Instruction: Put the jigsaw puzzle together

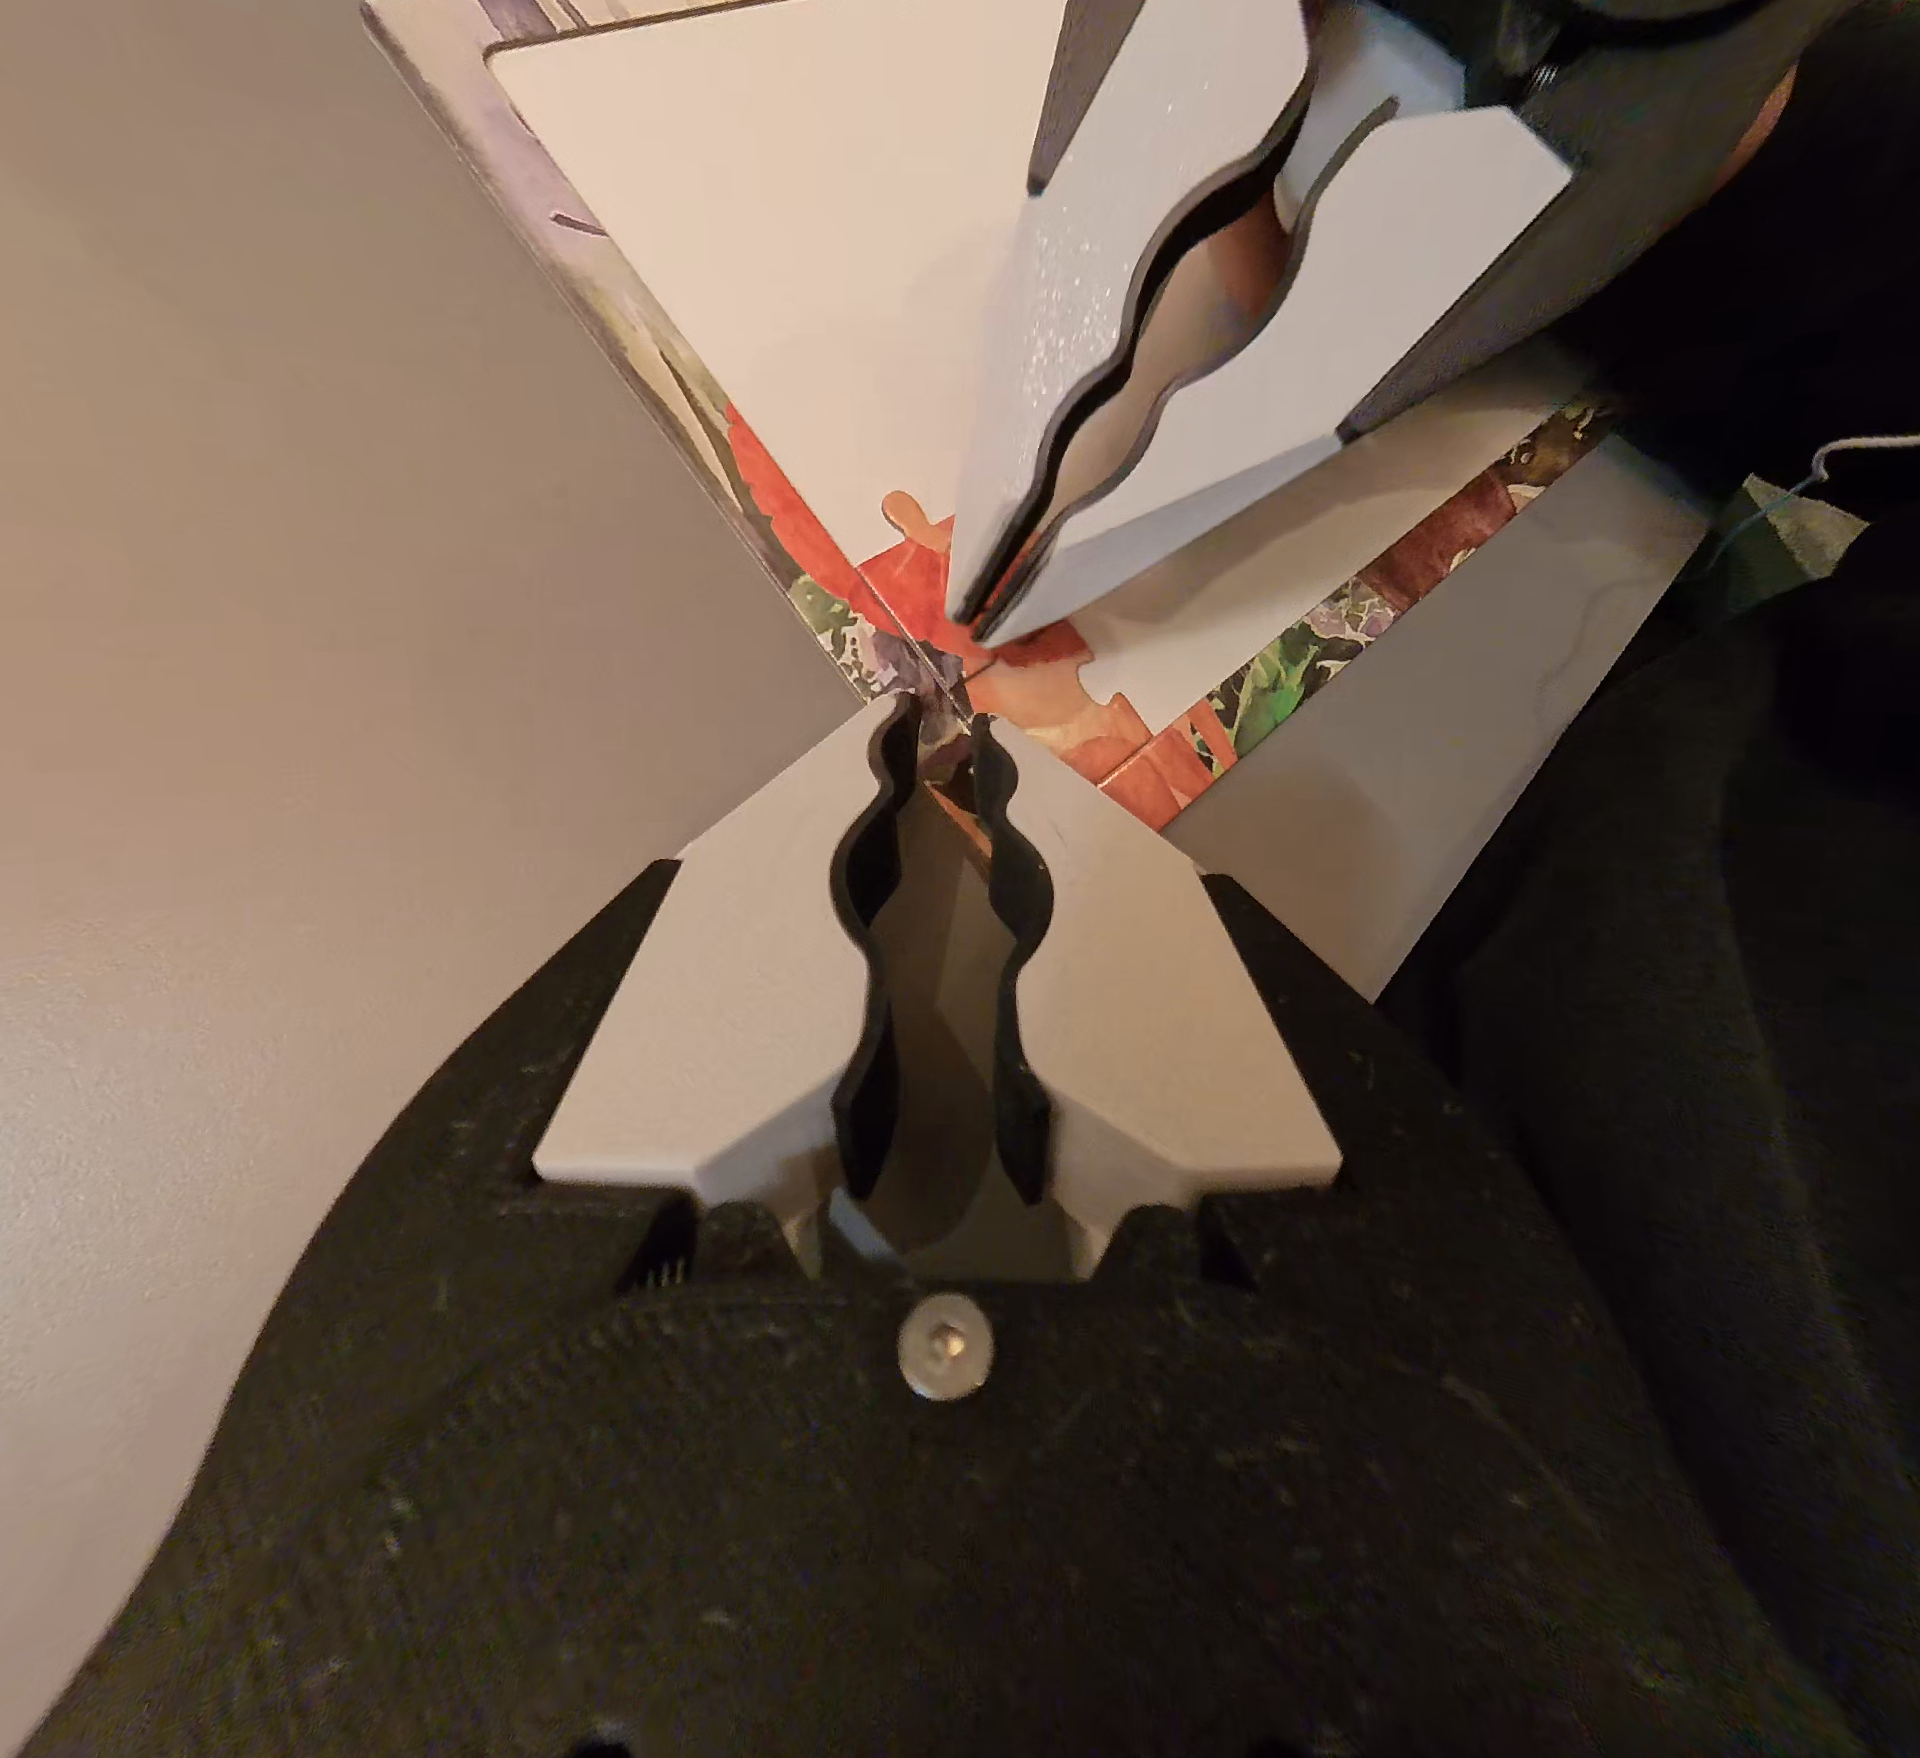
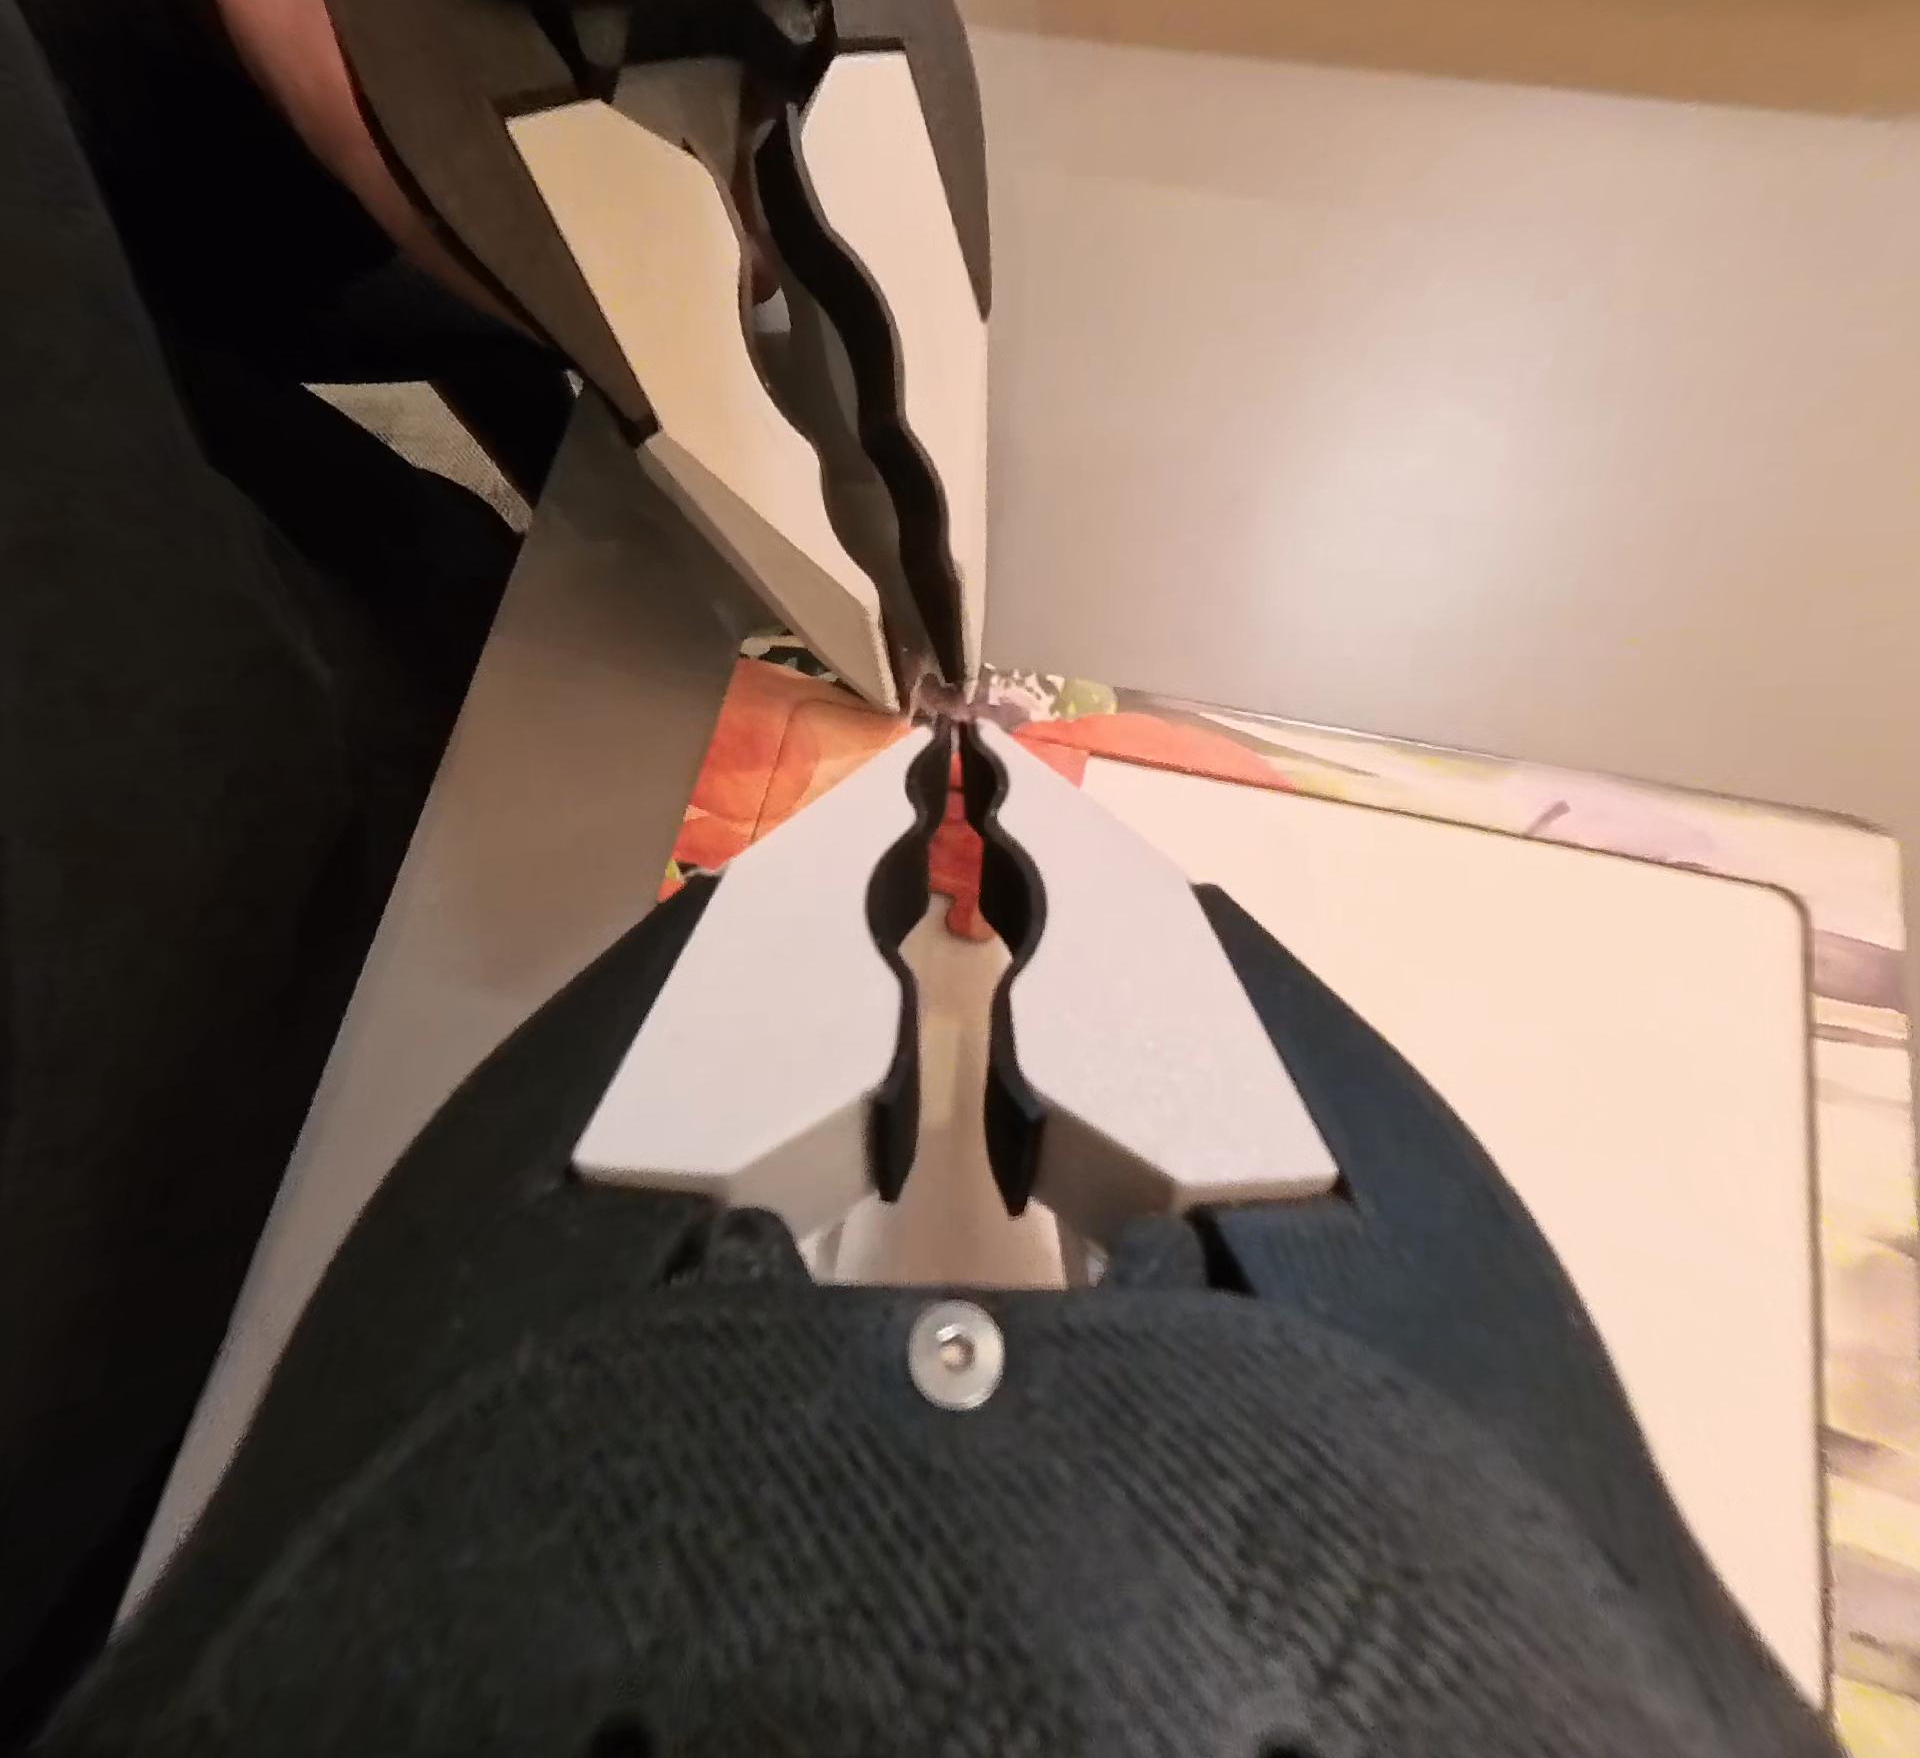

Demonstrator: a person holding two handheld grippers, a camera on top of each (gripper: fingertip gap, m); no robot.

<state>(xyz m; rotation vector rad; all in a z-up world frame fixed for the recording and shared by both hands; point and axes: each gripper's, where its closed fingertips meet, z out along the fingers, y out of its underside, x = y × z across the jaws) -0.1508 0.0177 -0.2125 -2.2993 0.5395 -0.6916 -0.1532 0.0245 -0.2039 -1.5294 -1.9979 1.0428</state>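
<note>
Surface: plain beige tabletop (image 1: 208, 358), left of frame.
Board: square white puzzle tray (image 1: 790, 233), painted border, centre.
Pieces: orange jigsaw pieces (image 1: 1049, 700), tray corner.
Left gripper (image 1: 948, 721): nearly closed on tray corner.
Right gripper (image 1: 979, 625): pressed together on pieces.

Black textured gripper bodies (image 1: 935, 1459), grey wavy-edged jaws, silver screws (image 2: 954, 1369), black sleeve (image 2: 156, 773)

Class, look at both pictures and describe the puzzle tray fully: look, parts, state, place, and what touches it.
The puzzle tray is a flat square board with a painted border and a pale recessed field, mostly unfilled. It lies flat on the grey table, close to the table's edge. A few orange-red pieces sit in its near corner. The right gripper tips press on those pieces; the left gripper meets the tray's corner, jaws nearly closed.
</note>
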